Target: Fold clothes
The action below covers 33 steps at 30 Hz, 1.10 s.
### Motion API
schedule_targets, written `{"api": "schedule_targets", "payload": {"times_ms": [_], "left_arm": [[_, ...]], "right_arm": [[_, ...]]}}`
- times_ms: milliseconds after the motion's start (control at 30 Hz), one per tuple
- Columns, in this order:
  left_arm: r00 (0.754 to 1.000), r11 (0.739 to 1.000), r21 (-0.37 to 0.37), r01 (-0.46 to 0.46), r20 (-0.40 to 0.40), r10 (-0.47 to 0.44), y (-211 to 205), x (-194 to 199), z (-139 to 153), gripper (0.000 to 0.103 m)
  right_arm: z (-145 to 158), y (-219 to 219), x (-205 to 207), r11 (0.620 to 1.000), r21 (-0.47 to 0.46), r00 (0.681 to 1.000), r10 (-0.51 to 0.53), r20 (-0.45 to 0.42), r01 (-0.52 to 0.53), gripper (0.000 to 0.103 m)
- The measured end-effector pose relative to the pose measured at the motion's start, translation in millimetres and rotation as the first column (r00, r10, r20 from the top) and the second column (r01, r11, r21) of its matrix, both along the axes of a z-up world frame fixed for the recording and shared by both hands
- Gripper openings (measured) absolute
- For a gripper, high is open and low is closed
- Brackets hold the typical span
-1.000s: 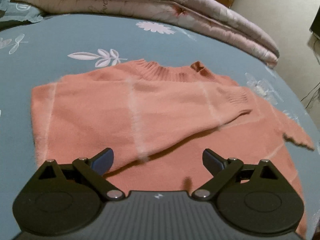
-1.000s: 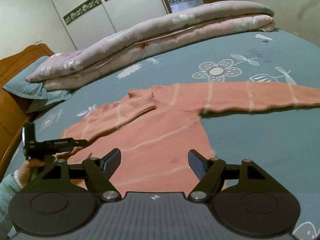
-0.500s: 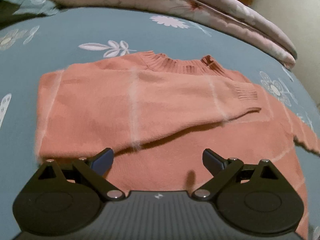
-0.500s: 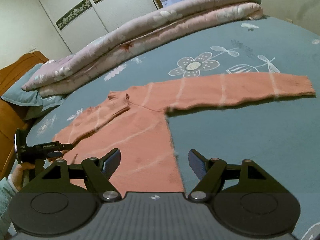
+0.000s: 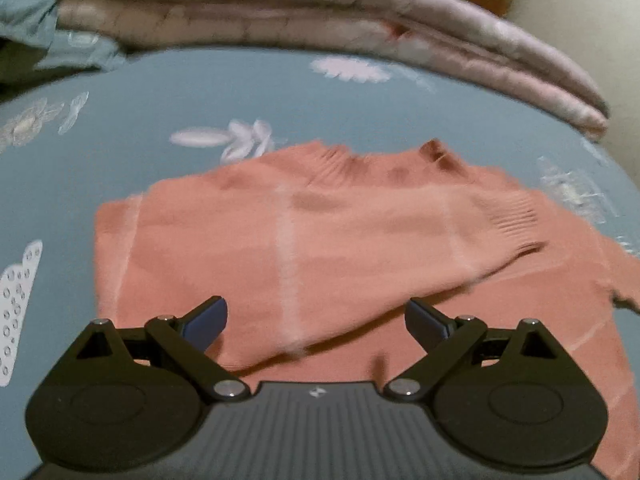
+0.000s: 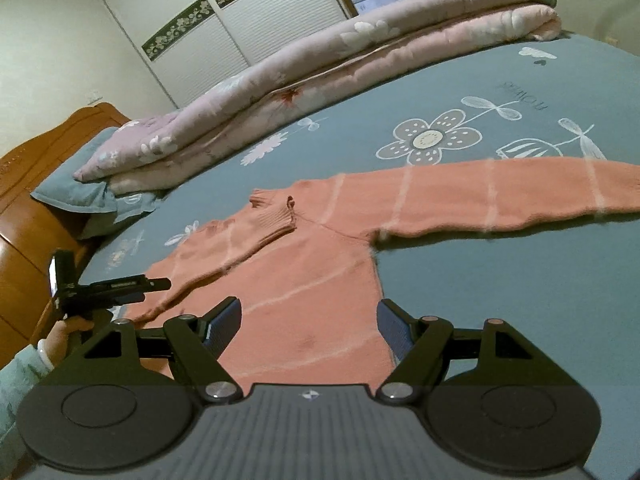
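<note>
Bedroom, blue floral bed sheet. Salmon-pink knit sweater with pale stripes flat ahead of both hand-held grippers; one sleeve folded across body, other sleeve outstretched. Left hand-held gripper and right hand-held gripper: jaws wide apart, empty. Risks: shallow pinch slips off fuzzy knit; dragging shifts folded sleeve; sheet caught along with hem.

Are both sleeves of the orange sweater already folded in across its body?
No, in the right wrist view only one sleeve lies across the orange sweater; the other sleeve stretches straight out over the bedsheet.
</note>
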<state>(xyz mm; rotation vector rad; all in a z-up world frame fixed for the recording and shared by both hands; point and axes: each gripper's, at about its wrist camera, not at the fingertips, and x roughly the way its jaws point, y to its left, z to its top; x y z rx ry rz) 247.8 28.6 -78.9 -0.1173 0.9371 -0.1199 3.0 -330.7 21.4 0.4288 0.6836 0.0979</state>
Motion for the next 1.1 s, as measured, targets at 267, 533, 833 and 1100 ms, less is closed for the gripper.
{"api": "schedule_targets", "payload": {"times_ms": [267,533,833,1100], "left_arm": [[0.984,0.985,-0.041,0.165,0.069,-0.162,-19.3,2.0,8.5,0.098],[0.941,0.943,-0.076,0.325,0.122,-0.314,-76.6,17.1,-4.0,0.098],[0.921,0.923,-0.128,0.364,0.199,-0.335,-85.4,5.3,3.5,0.099],[0.941,0.934,-0.147,0.327,0.137,-0.308,-96.0,20.0,-16.1,0.099]], "right_arm": [[-3.2,6.9,-31.7,0.988,-0.016,0.988,-0.152,-0.011,0.152,0.079],[-3.8,22.1,-68.4,0.951,-0.017,0.951,-0.308,-0.022,0.308,0.079],[5.3,24.5,-62.8,0.942,-0.092,0.944,-0.328,-0.040,0.324,0.080],[9.8,22.7,-42.2,0.954,-0.098,0.958,-0.286,-0.024,0.283,0.080]]}}
